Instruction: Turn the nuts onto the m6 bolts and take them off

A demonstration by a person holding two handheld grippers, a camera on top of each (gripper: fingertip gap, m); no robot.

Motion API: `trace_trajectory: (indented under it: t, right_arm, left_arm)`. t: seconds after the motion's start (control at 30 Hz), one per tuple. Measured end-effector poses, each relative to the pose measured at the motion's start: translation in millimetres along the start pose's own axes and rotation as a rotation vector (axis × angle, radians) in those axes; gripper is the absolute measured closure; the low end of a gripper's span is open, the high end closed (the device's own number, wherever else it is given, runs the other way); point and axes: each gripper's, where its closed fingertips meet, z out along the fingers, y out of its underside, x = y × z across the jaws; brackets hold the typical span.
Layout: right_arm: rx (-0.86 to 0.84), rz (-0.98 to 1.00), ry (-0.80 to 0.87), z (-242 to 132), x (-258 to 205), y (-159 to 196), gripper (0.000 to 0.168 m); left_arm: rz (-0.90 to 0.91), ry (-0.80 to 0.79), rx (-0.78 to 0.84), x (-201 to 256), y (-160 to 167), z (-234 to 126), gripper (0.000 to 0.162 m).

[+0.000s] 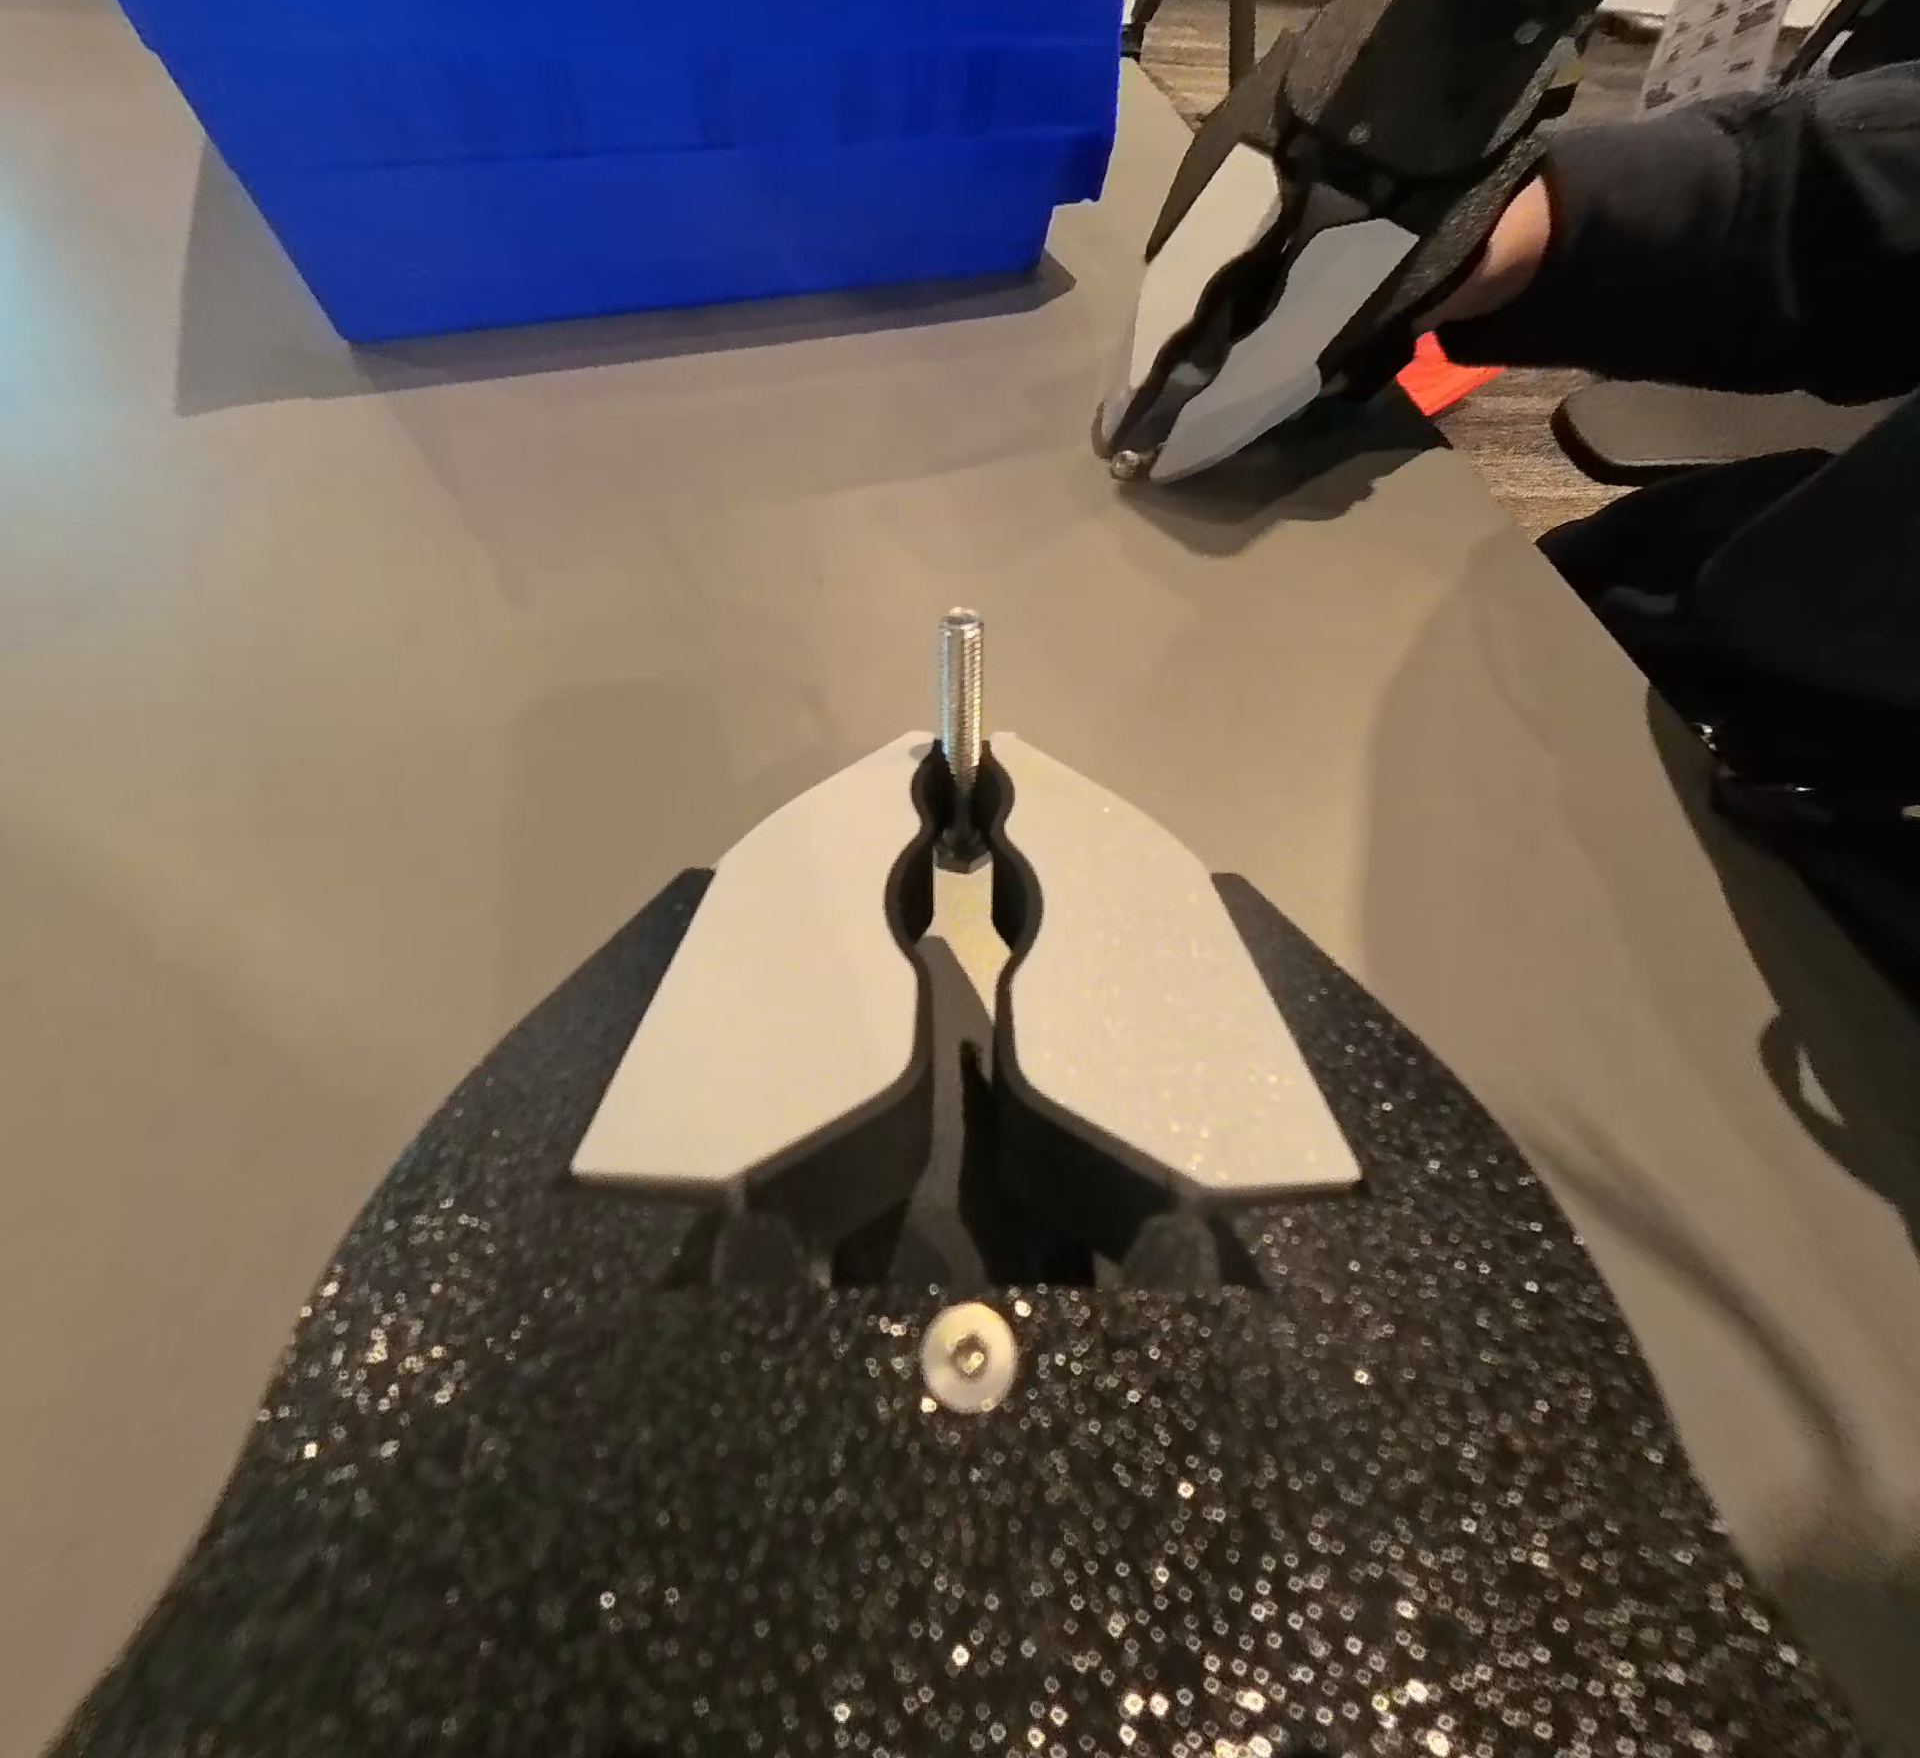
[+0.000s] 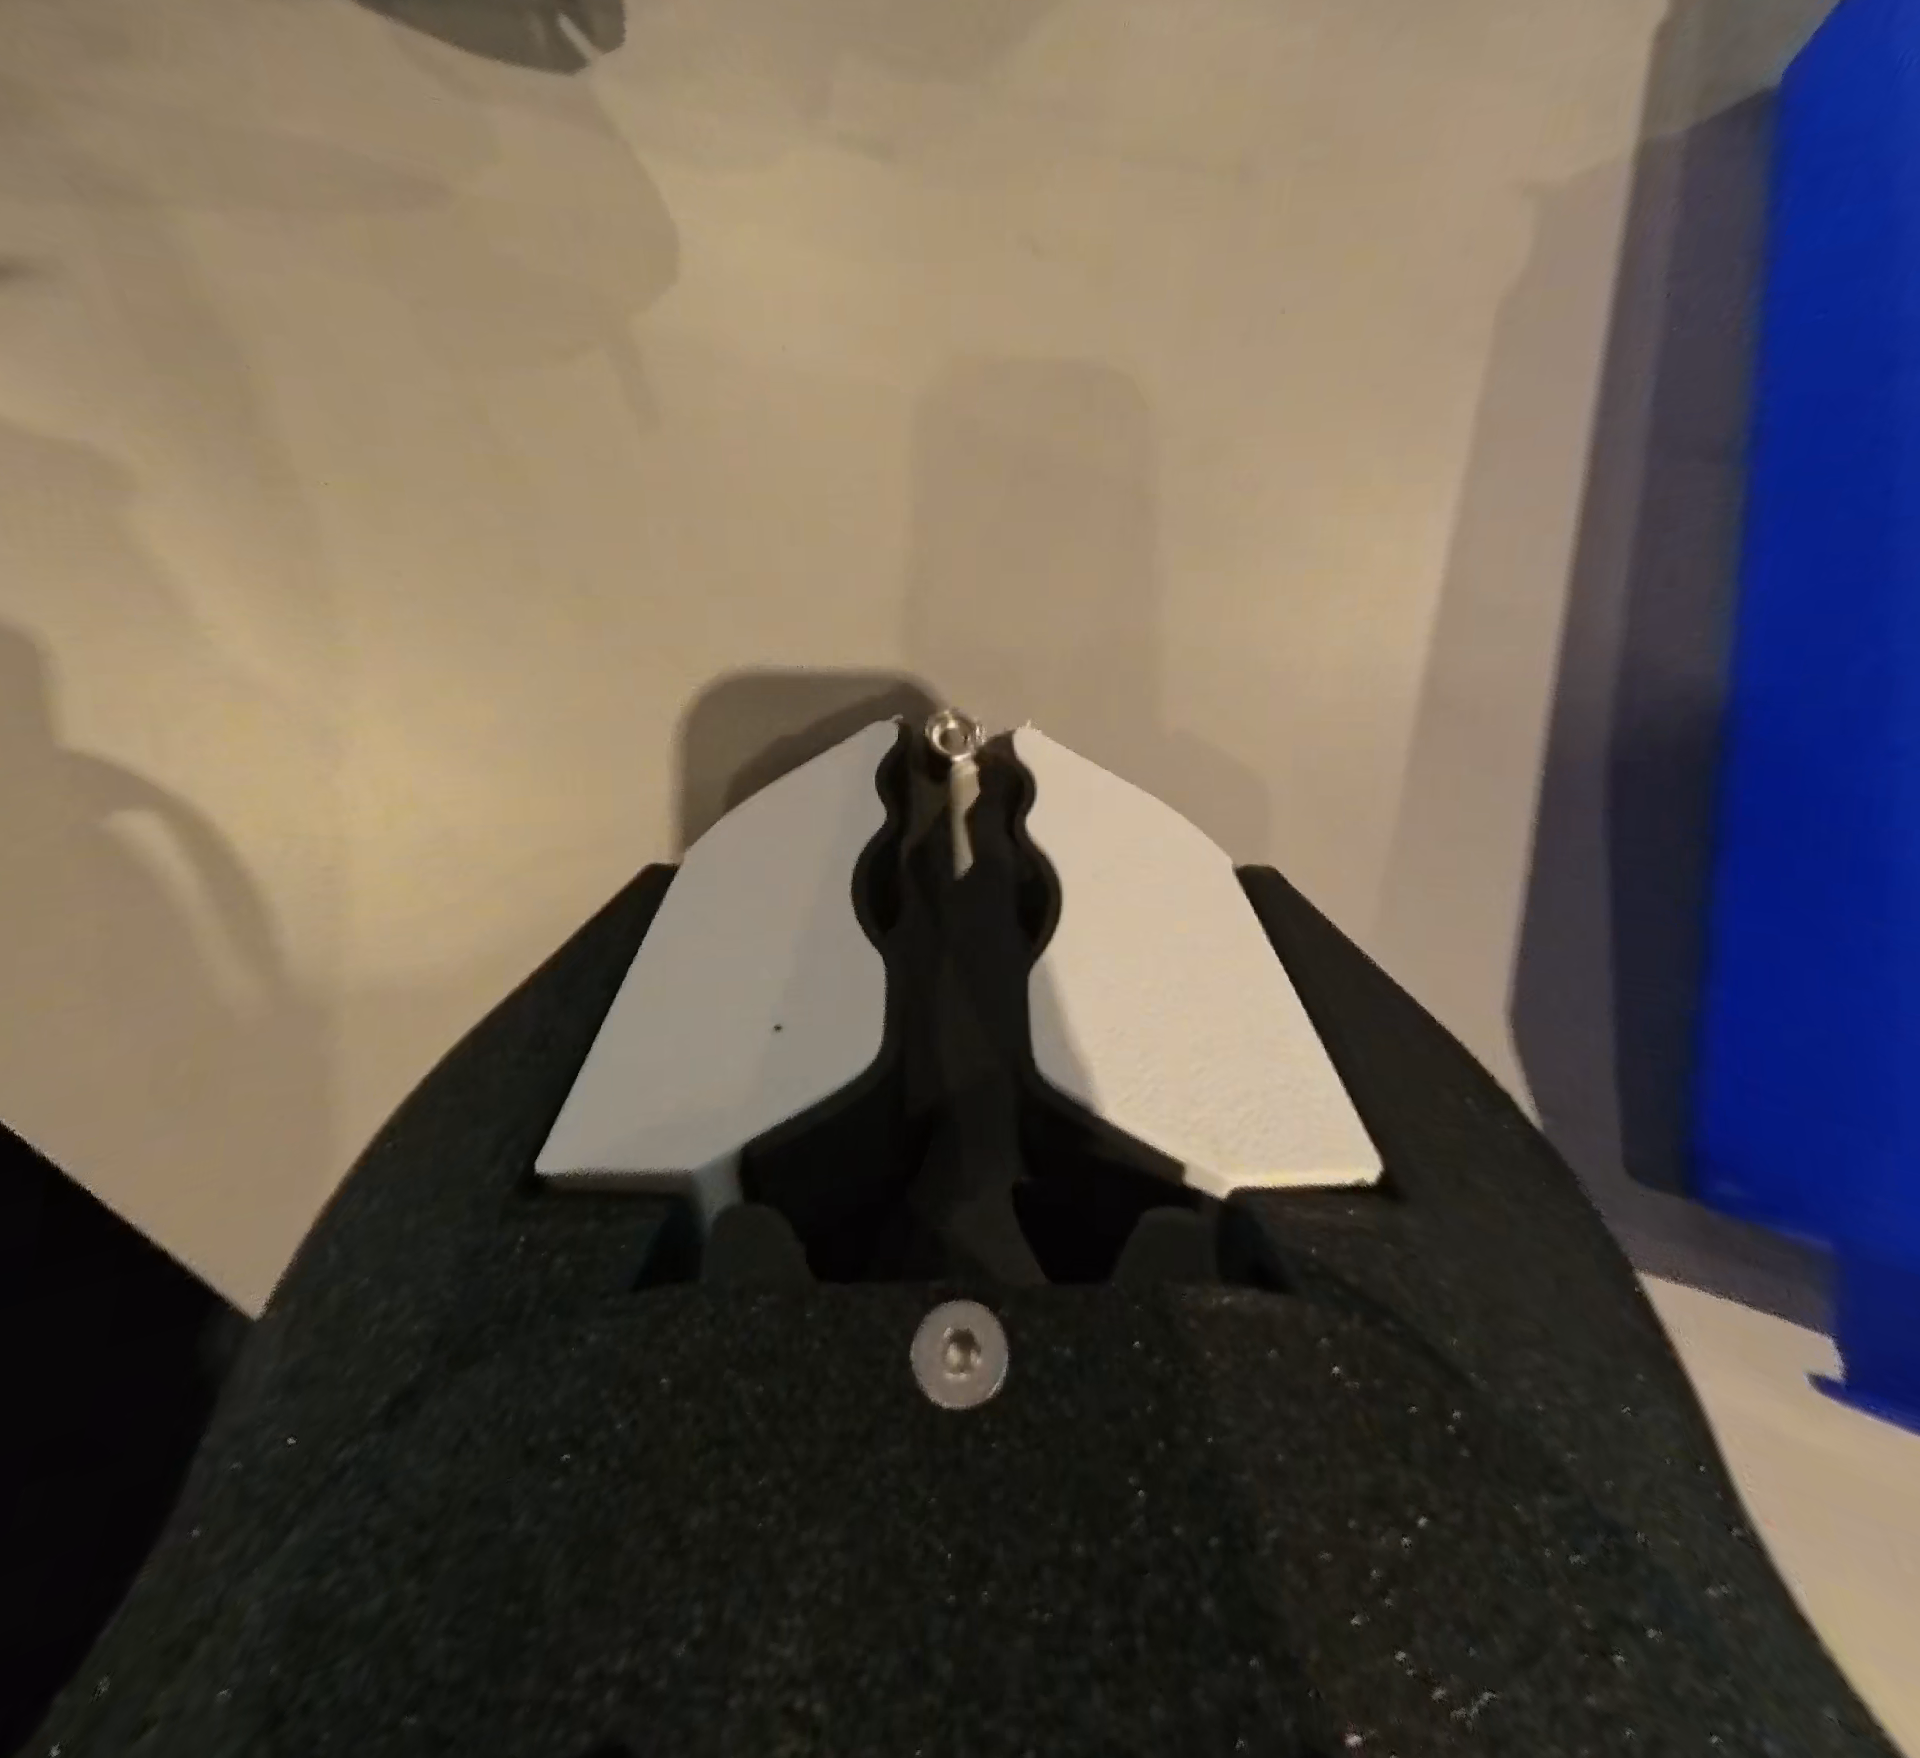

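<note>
In the left wrist view my left gripper point(image 1: 961, 758) is shut on a silver M6 bolt point(image 1: 960, 685). Its threaded shaft sticks out forward past the fingertips, and its head sits between the pads. My right gripper point(image 2: 956, 734) is shut on a small silver nut point(image 2: 954, 732) at its very tips. It also shows in the left wrist view point(image 1: 1127, 453) at the far right, tips down at the grey table point(image 1: 520, 617), with the nut point(image 1: 1125, 461) glinting there. The two grippers are well apart.
A large blue plastic bin point(image 1: 623, 108) stands on the table at the back left; in the right wrist view it point(image 2: 1849, 669) is close on the right. The table's edge point(image 1: 1558, 565) runs along the right, with a person's dark sleeve point(image 1: 1714, 254) beyond it. Across from one pair of fingers to the other is roughly 15 centimetres.
</note>
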Motion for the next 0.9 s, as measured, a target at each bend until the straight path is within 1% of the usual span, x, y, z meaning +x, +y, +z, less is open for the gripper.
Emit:
trace_trajectory:
  t: [0.07, 0.13, 0.2, 0.3, 0.47, 0.57, 0.63, 0.77, 0.9]
  right_arm:
    - [0.006, 0.013, 0.001, 1, 1, 0, 0.157]
    - [0.001, 0.001, 0.000, 1, 1, 0, 0.158]
    - [0.026, -0.012, -0.017, 2, -3, -9, 0.158]
    - [0.136, -0.046, -0.066, 6, -13, -46, 0.158]
    - [0.341, -0.105, -0.276, 15, -51, -125, 0.158]
    - [0.398, -0.128, -0.352, 21, -66, -156, 0.158]
    - [0.369, -0.154, -0.381, 28, -74, -164, 0.158]
    - [0.286, -0.195, -0.405, 41, -83, -167, 0.158]
    - [0.263, -0.207, -0.424, 45, -88, -170, 0.158]
  left_arm:
    - [0.000, 0.001, 0.000, 0, 0, 0, 0.157]
    - [0.001, 0.004, 0.001, 0, 0, 0, 0.157]
    - [0.005, 0.014, 0.002, 2, 0, 0, 0.157]
    - [0.021, 0.038, 0.006, 6, -1, 0, 0.157]
    - [0.027, 0.068, 0.047, 10, -5, -4, 0.157]
    - [0.028, 0.076, 0.075, 11, -8, -7, 0.157]
    - [0.030, 0.079, 0.076, 11, -8, -7, 0.157]
    - [0.041, 0.078, 0.056, 12, -6, -5, 0.157]
    - [0.039, 0.080, 0.054, 12, -6, -5, 0.157]
